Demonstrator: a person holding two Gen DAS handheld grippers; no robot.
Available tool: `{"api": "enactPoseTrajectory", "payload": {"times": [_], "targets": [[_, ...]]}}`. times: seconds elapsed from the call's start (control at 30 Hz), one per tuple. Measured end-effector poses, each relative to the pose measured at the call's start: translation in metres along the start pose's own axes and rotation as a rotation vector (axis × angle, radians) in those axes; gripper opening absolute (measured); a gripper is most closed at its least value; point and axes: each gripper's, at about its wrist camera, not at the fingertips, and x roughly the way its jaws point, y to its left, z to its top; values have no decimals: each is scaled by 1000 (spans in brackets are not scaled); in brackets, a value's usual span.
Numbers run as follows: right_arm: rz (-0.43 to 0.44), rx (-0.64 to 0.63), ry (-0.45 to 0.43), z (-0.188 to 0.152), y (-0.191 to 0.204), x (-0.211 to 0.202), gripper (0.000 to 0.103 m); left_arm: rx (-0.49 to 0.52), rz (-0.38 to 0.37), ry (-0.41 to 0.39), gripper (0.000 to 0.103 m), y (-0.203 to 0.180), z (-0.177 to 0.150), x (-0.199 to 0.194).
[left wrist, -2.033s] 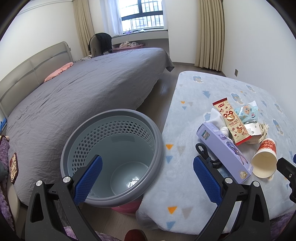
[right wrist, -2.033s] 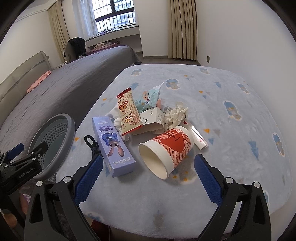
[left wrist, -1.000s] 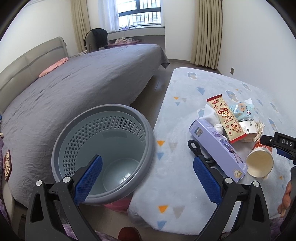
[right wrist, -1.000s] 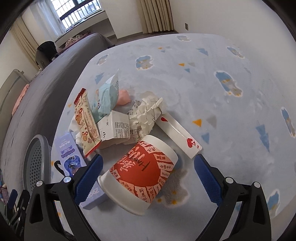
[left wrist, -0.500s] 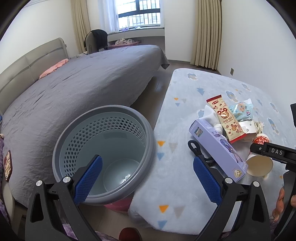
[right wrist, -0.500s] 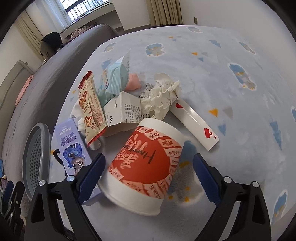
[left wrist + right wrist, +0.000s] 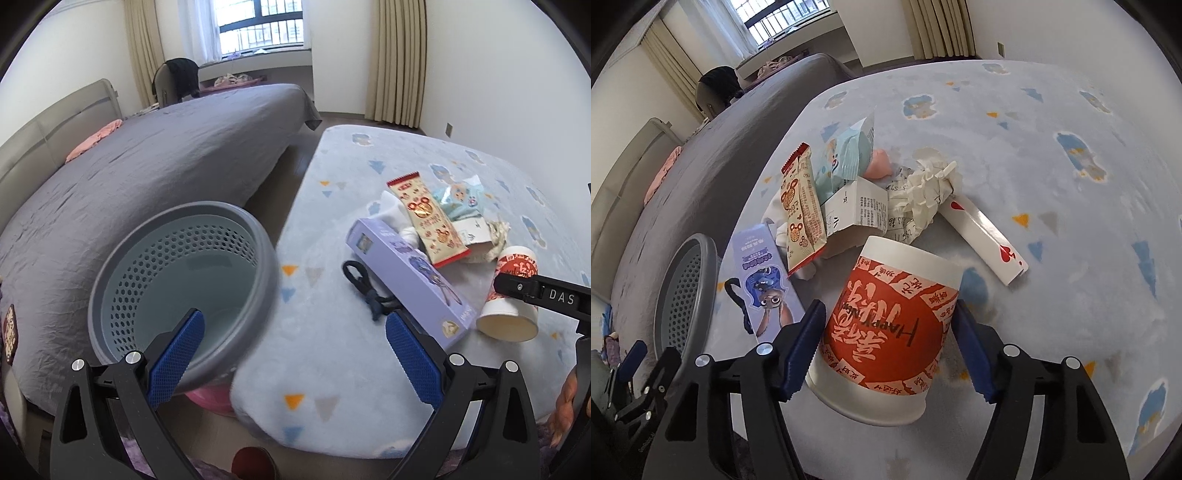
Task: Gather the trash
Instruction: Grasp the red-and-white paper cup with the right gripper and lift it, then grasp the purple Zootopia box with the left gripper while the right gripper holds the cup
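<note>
A red-and-white paper cup (image 7: 886, 332) lies on its side on the pale blue blanket (image 7: 1052, 166). My right gripper (image 7: 888, 347) has closed onto the cup, one blue pad on each side of its body. The cup also shows in the left wrist view (image 7: 511, 295). Behind it lie a purple box (image 7: 764, 284), a snack wrapper (image 7: 801, 206), a white carton (image 7: 857, 210), crumpled paper (image 7: 931, 188) and a playing-card box (image 7: 986, 236). My left gripper (image 7: 291, 354) is open and empty above the grey perforated bin (image 7: 177, 280).
A large grey bed (image 7: 147, 158) lies left of the bin. A black cord (image 7: 365, 288) lies beside the purple box (image 7: 406, 280). A light blue packet (image 7: 849, 151) and a pink lump (image 7: 879, 166) lie at the back of the pile.
My right gripper moved down and forward over the cup, and its jaws narrowed onto the cup's sides. The left gripper stayed open and shifted only slightly.
</note>
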Motion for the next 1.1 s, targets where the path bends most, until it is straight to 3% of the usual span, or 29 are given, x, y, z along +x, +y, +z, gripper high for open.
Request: {"api": "enactPoseTrajectory", "payload": {"times": [0.43,0.8,0.97,1.1], "targets": [[27,15,-75,-5,-32,-36,67,26,-41,27,97,-61,10,12],[83,63,-106,0,-57,-57,67,61,-46,81,97,-114,5,47],[92,66,-101,0,-57,-58,67,77,-6,107,97,-117,3,62],[95,66,-105,-1,-57,-60,67,41,23,102,97,-94,1,60]]}}
